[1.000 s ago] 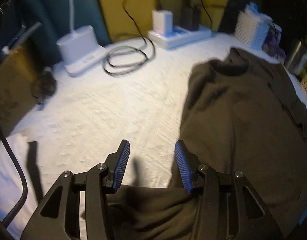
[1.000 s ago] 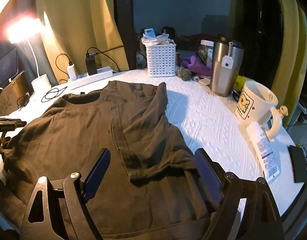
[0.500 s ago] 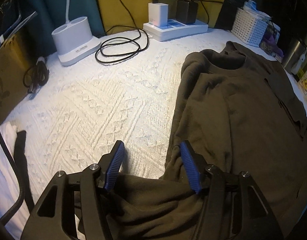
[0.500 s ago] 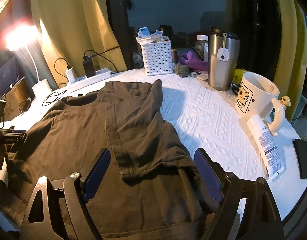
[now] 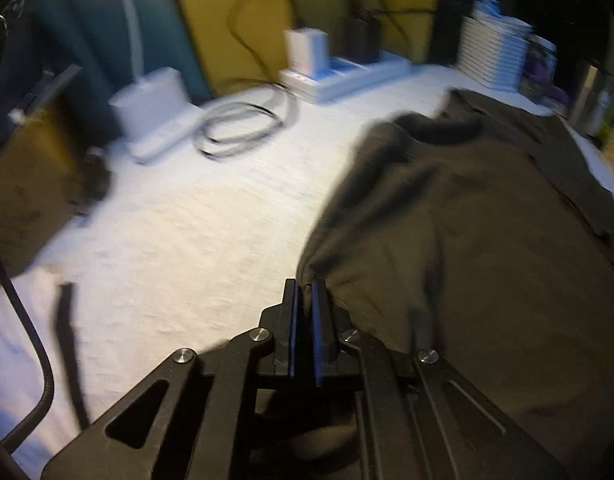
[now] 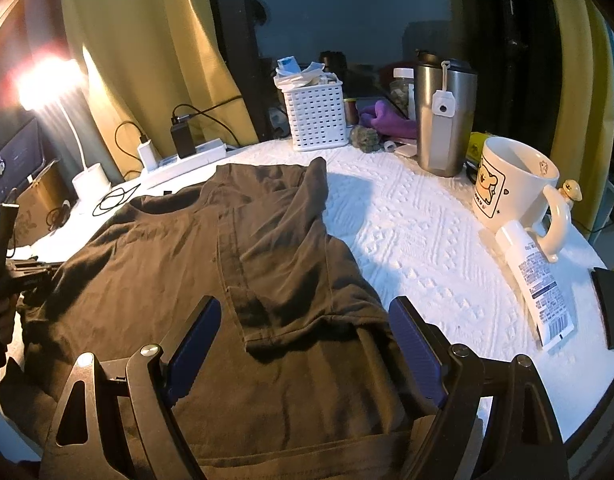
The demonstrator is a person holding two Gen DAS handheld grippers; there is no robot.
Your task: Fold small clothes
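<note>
A dark brown T-shirt (image 6: 179, 264) lies spread on the white textured table cover (image 6: 419, 240), its right sleeve side folded inward over the body. It also shows in the left wrist view (image 5: 467, 240). My left gripper (image 5: 305, 290) is shut on the shirt's left edge, with cloth pinched between the blue pads. That view is blurred by motion. My right gripper (image 6: 303, 324) is open and empty, its fingers wide apart just above the shirt near the folded sleeve's hem.
A mug (image 6: 511, 192), a lotion tube (image 6: 537, 280) and a steel tumbler (image 6: 445, 116) stand on the right. A white basket (image 6: 317, 114), a power strip (image 6: 195, 154) with chargers, coiled cable (image 5: 243, 128) and a lamp base (image 6: 91, 178) line the back.
My left gripper has closed on the shirt's left edge; it was open over it before. The right gripper has stayed open in about the same place.
</note>
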